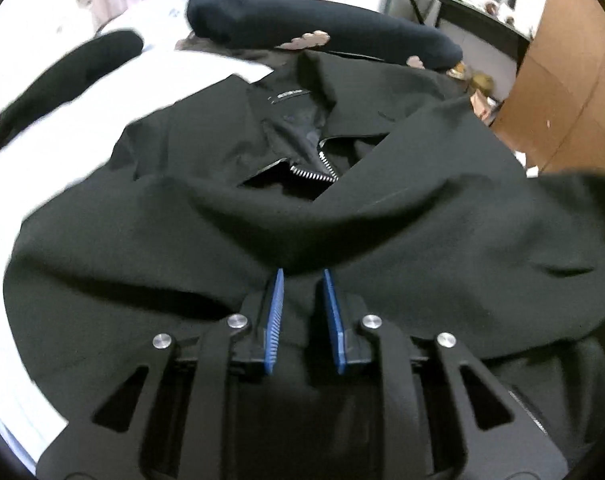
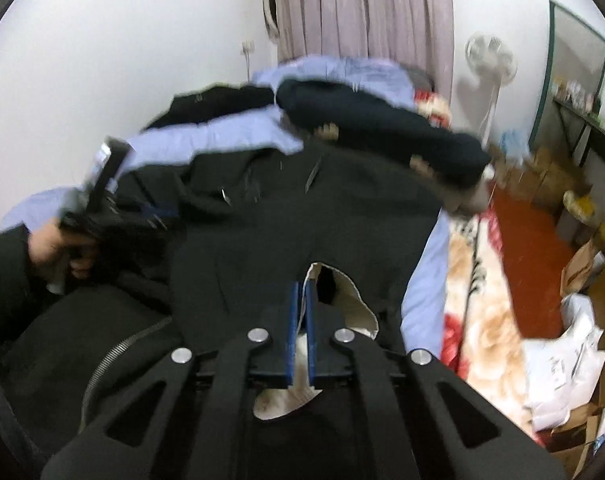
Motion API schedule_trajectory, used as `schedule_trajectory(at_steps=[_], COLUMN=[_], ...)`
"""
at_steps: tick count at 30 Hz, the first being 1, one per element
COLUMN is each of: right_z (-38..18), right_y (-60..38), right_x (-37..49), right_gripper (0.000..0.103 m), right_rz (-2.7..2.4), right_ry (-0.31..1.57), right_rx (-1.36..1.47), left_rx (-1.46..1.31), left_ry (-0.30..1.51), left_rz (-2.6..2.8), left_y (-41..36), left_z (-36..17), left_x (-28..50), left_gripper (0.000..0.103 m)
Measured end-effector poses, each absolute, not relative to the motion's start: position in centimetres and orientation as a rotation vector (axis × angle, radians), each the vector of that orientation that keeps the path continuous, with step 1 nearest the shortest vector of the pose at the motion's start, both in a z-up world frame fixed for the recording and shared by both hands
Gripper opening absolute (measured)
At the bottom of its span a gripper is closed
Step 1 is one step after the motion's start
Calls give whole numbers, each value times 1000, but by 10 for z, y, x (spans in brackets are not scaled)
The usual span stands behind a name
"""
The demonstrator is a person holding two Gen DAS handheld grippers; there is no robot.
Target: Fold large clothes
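Note:
A large black zip-up jacket lies spread on the bed, collar and silver zipper facing up. My left gripper has its blue pads a little apart, with a raised fold of the jacket's black fabric between the tips. The jacket also shows in the right wrist view. My right gripper is shut on the jacket's edge, where a white lining shows. The left gripper, held by a hand, appears at the left of that view.
A folded dark navy garment lies on the light bedsheet beyond the jacket. A wooden wardrobe stands at right. A fan, curtain, boxes and bags sit on the red floor beside the bed.

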State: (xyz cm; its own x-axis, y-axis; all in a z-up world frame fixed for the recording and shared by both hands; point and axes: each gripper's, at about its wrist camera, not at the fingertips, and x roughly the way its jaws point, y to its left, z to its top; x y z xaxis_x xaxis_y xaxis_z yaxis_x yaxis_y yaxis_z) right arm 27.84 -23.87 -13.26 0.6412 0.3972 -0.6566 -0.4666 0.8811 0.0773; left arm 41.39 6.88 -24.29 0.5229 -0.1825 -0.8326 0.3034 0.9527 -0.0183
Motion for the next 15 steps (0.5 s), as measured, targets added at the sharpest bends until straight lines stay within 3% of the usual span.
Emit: schedule_trajectory(at_steps=[6,13,15], right_z=[-120,-145,-167], right_y=[-228,-219,-208], right_x=[277,311,319], right_gripper=[4,4,4], right_rz=[420,537,510], right_ry=[663,860,921], right_rx=[-166,-119,-171], left_rx=[153,104,93], left_ry=[953,974,984], left_rz=[-269,-245,-242], left_y=[58,59,62], left_z=[-258,-274,-271], left_x=[436,455,454], left_gripper=[23,22,16])
